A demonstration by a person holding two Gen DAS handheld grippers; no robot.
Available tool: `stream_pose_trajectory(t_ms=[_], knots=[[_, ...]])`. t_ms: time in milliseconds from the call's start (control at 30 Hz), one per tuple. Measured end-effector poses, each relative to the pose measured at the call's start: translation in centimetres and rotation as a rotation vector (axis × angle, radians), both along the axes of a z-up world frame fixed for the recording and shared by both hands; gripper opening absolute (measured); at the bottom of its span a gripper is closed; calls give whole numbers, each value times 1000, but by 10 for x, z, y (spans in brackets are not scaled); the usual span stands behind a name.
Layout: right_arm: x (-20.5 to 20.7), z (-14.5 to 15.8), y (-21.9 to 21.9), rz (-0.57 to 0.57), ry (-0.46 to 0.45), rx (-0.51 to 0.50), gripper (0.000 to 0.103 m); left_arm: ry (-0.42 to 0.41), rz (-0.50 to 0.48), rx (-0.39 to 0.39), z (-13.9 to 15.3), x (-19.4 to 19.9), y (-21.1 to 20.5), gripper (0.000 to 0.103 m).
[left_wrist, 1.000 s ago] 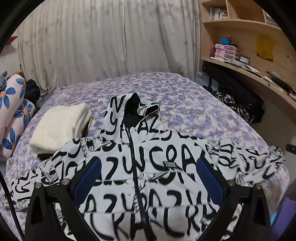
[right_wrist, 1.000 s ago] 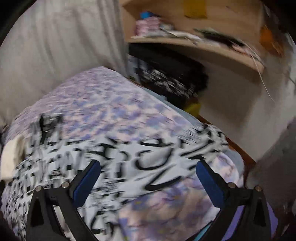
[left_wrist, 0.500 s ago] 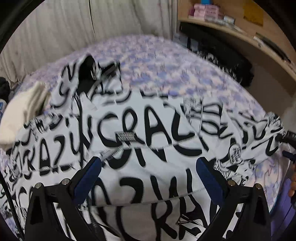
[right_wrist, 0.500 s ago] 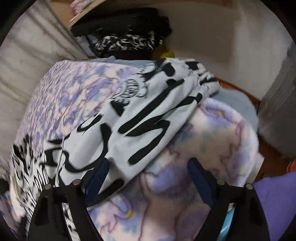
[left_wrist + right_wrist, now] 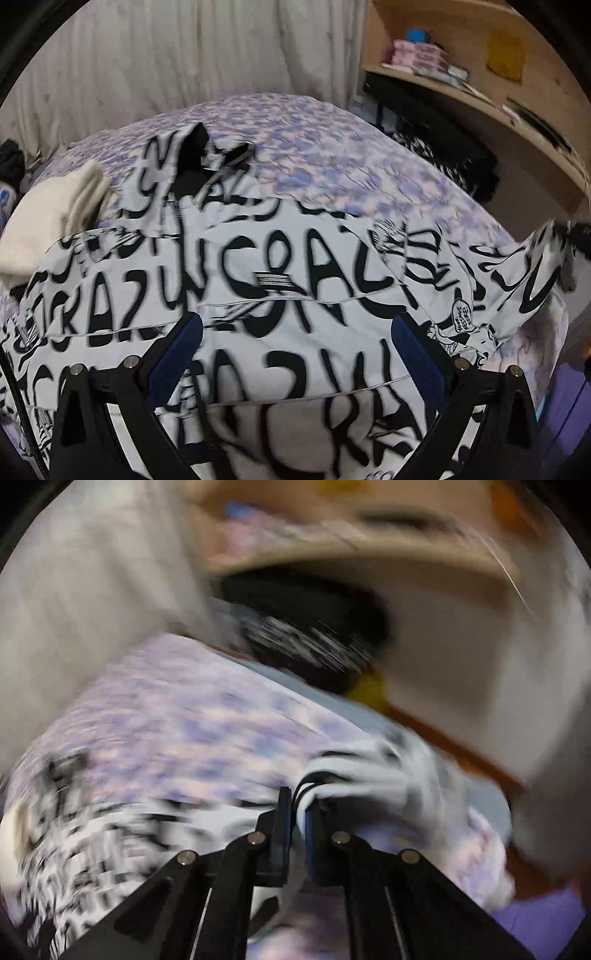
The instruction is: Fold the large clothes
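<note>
A large white jacket [image 5: 280, 295] with black lettering lies spread face up on the bed, its black-lined hood [image 5: 192, 155] toward the far side. My left gripper [image 5: 295, 354] is open and empty, hovering over the jacket's chest. My right gripper [image 5: 299, 808] is shut on the end of the jacket's right sleeve [image 5: 369, 779] at the bed's right edge. In the left wrist view that sleeve end [image 5: 546, 251] is lifted off the bed. The right wrist view is blurred by motion.
The bed [image 5: 332, 155] has a purple floral cover. A folded cream garment [image 5: 51, 214] lies left of the jacket. Wooden shelves [image 5: 461, 81] and dark bags [image 5: 443, 155] stand to the right of the bed. A curtain [image 5: 184, 66] hangs behind.
My right gripper went from open over the sleeve to shut on its end and is lifting it. My left gripper has tilted up slightly over the jacket and stays open.
</note>
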State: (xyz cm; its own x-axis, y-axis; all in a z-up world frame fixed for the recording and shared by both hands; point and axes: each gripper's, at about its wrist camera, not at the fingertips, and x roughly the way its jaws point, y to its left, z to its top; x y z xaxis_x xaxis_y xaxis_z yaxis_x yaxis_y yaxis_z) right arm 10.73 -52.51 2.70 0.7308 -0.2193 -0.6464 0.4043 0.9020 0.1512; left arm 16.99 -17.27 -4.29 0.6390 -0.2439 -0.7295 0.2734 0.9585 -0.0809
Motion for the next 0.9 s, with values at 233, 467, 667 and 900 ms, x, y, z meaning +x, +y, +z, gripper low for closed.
stream_pose_trajectory(t_ms=[233, 467, 667, 900], knots=[[34, 5, 170, 544, 8, -51, 10, 28, 127, -24, 9, -6, 75, 101], [20, -93, 253, 721, 238, -71, 63, 82, 156, -13, -16, -9, 117, 101], [-11, -103, 220, 623, 218, 78, 62, 87, 87, -36, -24, -7, 104, 101], [-45, -100, 177, 467, 136, 174, 62, 149, 7, -165, -33, 42, 77, 101]])
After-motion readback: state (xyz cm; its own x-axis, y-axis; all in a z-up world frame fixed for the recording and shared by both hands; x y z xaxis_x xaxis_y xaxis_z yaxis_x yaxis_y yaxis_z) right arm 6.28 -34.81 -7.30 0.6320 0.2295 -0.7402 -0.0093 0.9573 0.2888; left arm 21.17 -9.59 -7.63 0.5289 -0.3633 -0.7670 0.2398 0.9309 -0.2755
